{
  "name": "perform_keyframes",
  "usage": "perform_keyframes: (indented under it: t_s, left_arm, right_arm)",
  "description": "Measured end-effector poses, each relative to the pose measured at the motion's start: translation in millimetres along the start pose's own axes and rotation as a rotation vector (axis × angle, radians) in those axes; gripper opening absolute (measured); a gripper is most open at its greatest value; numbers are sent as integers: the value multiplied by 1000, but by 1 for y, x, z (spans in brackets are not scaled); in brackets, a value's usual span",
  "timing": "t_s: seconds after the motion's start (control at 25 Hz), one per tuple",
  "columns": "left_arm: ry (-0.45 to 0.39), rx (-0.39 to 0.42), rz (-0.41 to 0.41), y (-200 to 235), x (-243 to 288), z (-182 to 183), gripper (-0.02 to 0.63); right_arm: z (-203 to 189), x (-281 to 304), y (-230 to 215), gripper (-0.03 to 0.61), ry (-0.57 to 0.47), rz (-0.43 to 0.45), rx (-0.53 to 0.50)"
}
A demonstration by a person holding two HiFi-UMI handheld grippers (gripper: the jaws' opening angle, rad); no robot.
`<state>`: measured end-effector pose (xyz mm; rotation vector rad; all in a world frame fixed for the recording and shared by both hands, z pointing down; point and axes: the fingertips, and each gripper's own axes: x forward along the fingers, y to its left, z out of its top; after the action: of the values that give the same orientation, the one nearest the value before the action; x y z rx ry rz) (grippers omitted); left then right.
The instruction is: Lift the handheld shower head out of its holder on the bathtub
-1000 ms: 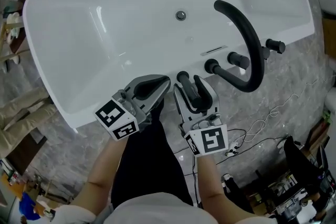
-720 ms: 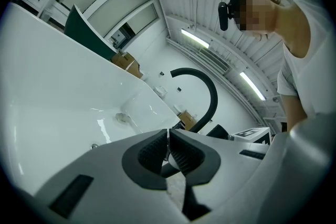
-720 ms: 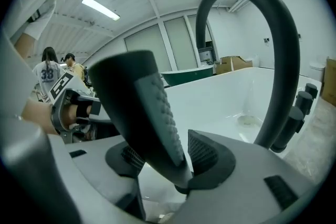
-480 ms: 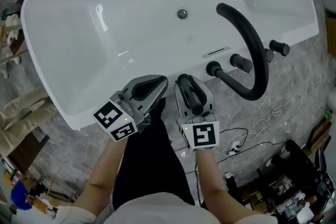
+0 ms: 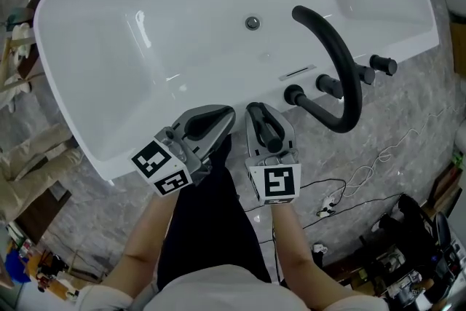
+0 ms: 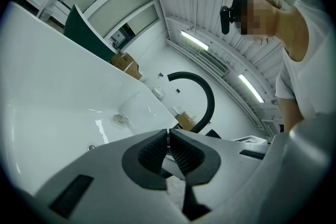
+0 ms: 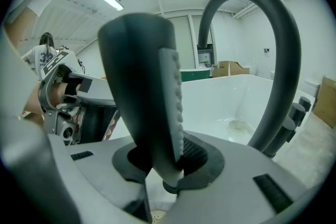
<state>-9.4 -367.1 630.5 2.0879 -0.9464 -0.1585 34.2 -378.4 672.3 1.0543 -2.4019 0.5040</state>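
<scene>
r gripper (image 5: pixel 260 116): jaws just closed in, pads now pressing both sides of shower head (image 7: pixel 144 76), low on its handle
l gripper (image 5: pixel 224 114): jaws together, nothing betw them; sits just left of r gripper
shower head: black, upright at near rim of bathtub (image 5: pixel 145 25), left of black knobs (image 5: pixel 294 93)
faucet (image 5: pixel 336 51): black arch, curves over tub, just right of knobs

One bathtub (image 5: pixel 109 47), one shower head (image 7: pixel 139 92), two tools (image 5: pixel 227 115) (image 5: pixel 266 118)
</scene>
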Motion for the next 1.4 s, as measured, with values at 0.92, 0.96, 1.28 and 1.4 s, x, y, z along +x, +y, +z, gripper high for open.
perform_keyframes:
  t_s: [0.92,0.96,1.28,1.4]
  left_arm:
    - [29,54,-63,-69,-14,8,20]
    - [32,61,-67,-73,-15,9,20]
    - [30,136,-90,-96,-24,32,20]
    - [35,160,-98,-105,-30,39,20]
  right_arm:
    - [68,-68,11,106,-125,-25,-82]
    - [72,-71,12,106,-133,-26,-82]
    - [102,-93,18,106,-179,-35,-111]
    - [112,-102,24,106,-200,-35,-109]
